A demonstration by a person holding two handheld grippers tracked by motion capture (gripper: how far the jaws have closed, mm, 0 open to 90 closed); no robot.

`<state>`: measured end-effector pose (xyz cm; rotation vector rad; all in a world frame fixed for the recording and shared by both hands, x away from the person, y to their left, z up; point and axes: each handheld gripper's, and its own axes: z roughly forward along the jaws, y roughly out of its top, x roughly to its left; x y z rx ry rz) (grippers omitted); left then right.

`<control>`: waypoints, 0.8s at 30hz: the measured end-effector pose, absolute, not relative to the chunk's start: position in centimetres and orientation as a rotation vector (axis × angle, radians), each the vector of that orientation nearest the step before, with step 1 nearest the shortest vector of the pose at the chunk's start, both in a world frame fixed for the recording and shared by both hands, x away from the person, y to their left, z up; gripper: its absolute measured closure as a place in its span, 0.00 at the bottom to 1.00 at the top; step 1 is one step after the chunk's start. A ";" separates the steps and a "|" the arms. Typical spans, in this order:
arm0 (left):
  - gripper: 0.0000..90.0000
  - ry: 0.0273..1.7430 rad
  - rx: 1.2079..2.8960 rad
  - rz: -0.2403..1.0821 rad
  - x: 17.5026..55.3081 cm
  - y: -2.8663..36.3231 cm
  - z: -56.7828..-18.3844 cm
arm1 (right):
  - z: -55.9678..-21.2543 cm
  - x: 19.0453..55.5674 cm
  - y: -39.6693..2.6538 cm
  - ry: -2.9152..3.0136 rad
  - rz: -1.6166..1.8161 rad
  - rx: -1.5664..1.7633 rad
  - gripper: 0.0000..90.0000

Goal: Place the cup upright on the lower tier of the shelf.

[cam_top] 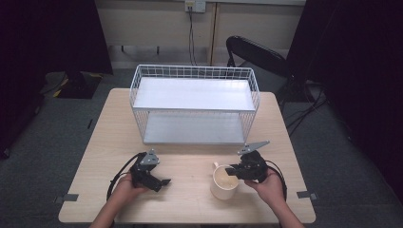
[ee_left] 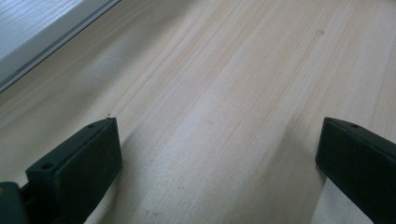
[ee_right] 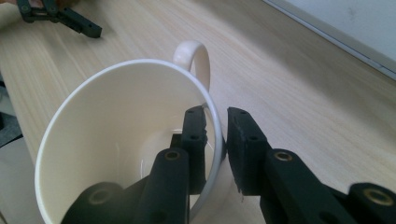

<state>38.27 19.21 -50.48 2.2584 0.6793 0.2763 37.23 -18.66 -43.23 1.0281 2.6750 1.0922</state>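
A cream mug [cam_top: 224, 183] [ee_right: 121, 135] stands on the wooden table [cam_top: 190, 199] near the front right, its handle [ee_right: 194, 56] turned away from me. My right gripper [cam_top: 234, 171] [ee_right: 217, 126] is shut on the mug's rim, one jaw inside the cup and one outside. At the front left, my left gripper [cam_top: 164, 183] [ee_left: 217, 149] rests low over bare wood, jaws wide apart and nothing between them. It also appears far off in the right gripper view [ee_right: 70, 21].
A white wire basket shelf [cam_top: 195, 102] with two white boards stands at the table's middle back. Its lower board edge [ee_left: 42, 42] lies close ahead of the left gripper. A black chair [cam_top: 256, 54] sits behind the table.
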 end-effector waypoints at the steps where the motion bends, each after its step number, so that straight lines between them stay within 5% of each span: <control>1: 0.00 0.679 2.259 0.276 38.3 19.2 -50.5 | -43.2 37.2 -18.6 2.664 1.088 1.038 0.87; 24: 0.00 0.679 2.259 0.277 38.3 19.2 -50.5 | -41.6 39.0 -16.7 2.450 1.070 1.137 0.92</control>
